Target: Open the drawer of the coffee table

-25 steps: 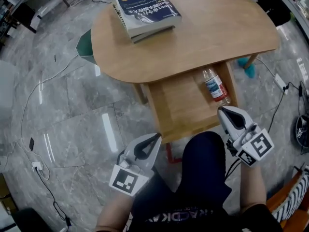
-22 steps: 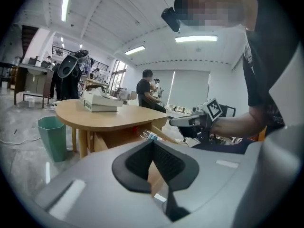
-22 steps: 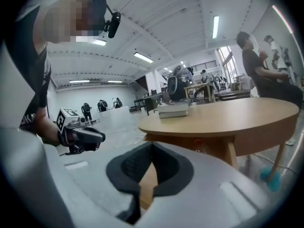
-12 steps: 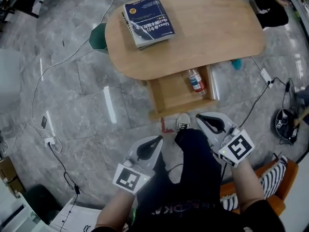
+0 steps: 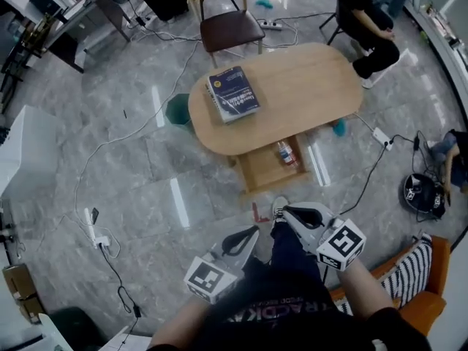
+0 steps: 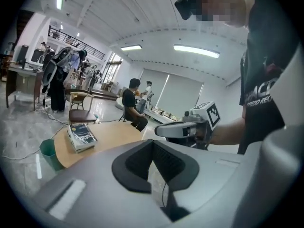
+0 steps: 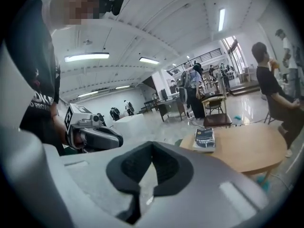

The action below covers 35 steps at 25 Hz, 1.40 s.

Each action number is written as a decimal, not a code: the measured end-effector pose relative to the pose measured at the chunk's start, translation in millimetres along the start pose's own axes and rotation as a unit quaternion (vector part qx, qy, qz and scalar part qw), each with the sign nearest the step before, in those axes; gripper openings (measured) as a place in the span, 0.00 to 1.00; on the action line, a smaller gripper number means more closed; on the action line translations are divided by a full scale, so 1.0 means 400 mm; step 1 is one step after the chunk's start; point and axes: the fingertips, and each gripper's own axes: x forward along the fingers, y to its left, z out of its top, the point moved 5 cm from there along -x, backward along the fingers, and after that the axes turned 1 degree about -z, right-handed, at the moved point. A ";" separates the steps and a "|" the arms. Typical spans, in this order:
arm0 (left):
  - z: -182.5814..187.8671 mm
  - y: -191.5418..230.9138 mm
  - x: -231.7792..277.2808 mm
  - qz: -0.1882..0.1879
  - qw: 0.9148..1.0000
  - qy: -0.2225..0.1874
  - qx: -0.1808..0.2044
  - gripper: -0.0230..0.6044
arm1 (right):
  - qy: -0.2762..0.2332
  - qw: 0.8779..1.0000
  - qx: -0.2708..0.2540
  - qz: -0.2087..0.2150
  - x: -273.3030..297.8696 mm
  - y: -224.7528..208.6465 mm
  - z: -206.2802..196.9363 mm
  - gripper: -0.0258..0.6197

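The left tongs (image 5: 247, 237) and the right tongs (image 5: 287, 213) were both closed with nothing between their jaws. They were held up in front of the person, well apart from the wooden coffee table (image 5: 307, 86). Its drawer (image 5: 263, 172) stood pulled out on the near side, a plastic bottle (image 5: 285, 153) lying inside. A stack of books (image 5: 232, 93) lay on the table's left end, with a chair (image 5: 228, 26) beyond.

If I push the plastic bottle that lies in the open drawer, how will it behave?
The bottle lies on its side, so it would probably roll until a wall of the drawer stops it. It looks like clear plastic, so it is likely light and not fragile.
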 end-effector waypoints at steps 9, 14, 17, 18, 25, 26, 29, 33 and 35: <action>0.043 -0.144 -0.202 -0.057 0.998 -0.016 0.024 0.05 | -0.049 0.997 0.014 -0.053 -0.126 0.304 0.025 0.04; -0.028 -0.215 -0.264 -0.087 0.996 0.002 0.013 0.05 | -0.041 0.997 0.019 -0.065 -0.171 0.415 -0.028 0.04; -0.051 -0.236 -0.290 -0.090 0.996 -0.001 0.004 0.05 | -0.027 0.998 0.015 -0.059 -0.176 0.452 -0.043 0.04; -0.055 -0.242 -0.295 -0.089 0.996 -0.004 0.001 0.05 | -0.021 0.998 0.012 -0.055 -0.175 0.460 -0.045 0.04; -0.052 -0.295 -0.300 -0.070 0.998 -0.009 -0.002 0.05 | -0.017 1.000 -0.001 -0.024 -0.214 0.481 -0.043 0.04; -0.048 -0.308 -0.293 -0.066 0.998 -0.011 -0.002 0.05 | -0.018 1.000 -0.003 -0.018 -0.227 0.480 -0.045 0.04; -0.040 -0.356 -0.259 -0.052 0.998 -0.018 -0.009 0.05 | -0.017 1.000 -0.007 0.000 -0.276 0.472 -0.057 0.04; -0.038 -0.439 -0.207 -0.041 0.998 -0.031 -0.029 0.05 | -0.014 1.000 -0.003 0.026 -0.360 0.467 -0.093 0.04; -0.049 -0.480 -0.188 -0.033 0.999 -0.030 -0.030 0.05 | -0.012 0.999 -0.001 0.040 -0.398 0.467 -0.112 0.04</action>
